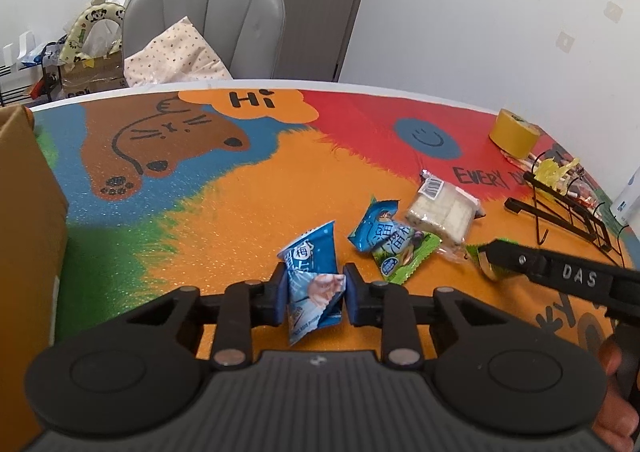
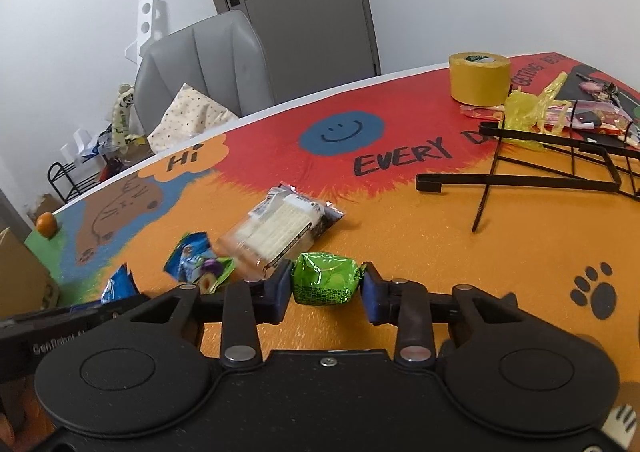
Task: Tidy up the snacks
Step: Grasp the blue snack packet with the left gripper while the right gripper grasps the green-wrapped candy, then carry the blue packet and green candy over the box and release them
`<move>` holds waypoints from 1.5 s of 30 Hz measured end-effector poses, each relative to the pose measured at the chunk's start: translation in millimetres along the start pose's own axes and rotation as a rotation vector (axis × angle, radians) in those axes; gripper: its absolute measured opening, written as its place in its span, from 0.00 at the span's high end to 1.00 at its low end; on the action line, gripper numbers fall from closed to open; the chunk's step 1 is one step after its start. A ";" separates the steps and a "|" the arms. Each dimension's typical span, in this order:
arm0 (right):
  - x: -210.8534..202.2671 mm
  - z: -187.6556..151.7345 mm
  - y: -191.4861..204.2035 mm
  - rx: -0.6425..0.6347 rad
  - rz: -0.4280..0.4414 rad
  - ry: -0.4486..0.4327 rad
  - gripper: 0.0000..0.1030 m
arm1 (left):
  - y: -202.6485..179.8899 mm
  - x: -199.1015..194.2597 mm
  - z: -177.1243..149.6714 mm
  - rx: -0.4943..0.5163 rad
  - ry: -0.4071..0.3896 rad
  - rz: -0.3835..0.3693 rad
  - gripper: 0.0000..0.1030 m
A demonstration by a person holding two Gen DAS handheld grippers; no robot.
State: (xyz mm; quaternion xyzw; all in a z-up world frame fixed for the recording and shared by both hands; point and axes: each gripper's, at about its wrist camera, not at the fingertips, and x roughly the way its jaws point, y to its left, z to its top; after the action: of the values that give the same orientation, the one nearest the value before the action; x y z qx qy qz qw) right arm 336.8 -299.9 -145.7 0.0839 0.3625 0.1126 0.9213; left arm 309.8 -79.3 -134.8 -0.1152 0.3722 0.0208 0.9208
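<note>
My left gripper (image 1: pixel 314 298) is shut on a light blue snack packet (image 1: pixel 314 280), held crumpled between the blue pads just above the colourful table mat. My right gripper (image 2: pixel 325 286) is shut on a green foil snack (image 2: pixel 324 283); it also shows in the left wrist view (image 1: pixel 486 258) at the right. On the mat lie a blue-and-green snack packet (image 1: pixel 386 242) and a clear pack of white wafers (image 1: pixel 440 212). In the right wrist view the wafer pack (image 2: pixel 280 230) lies just beyond the green snack, with the blue-and-green packet (image 2: pixel 196 262) to its left.
A cardboard box (image 1: pixel 24 220) stands at the left edge. A yellow tape roll (image 2: pixel 479 78), a black wire rack (image 2: pixel 560 168) and yellow plastic (image 2: pixel 528 108) sit at the right. An orange fruit (image 2: pixel 46 224) lies far left. A grey chair (image 1: pixel 208 20) stands behind the table.
</note>
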 end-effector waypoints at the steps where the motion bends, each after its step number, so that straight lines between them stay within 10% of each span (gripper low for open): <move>1: -2.8 -1.0 -0.6 0.004 0.001 -0.002 0.68 | -0.7 -3.6 0.0 0.000 -0.007 -0.002 0.74; 45: -109.1 -22.2 104.5 -0.081 0.164 -0.134 0.68 | 66.6 -166.0 -5.6 -0.040 -0.206 -0.003 0.74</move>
State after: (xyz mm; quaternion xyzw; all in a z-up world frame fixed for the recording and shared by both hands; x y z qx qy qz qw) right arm 228.6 -227.2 -66.2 0.0832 0.2870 0.1964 0.9339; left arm 177.9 -7.9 -37.2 -0.1313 0.2751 0.0386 0.9516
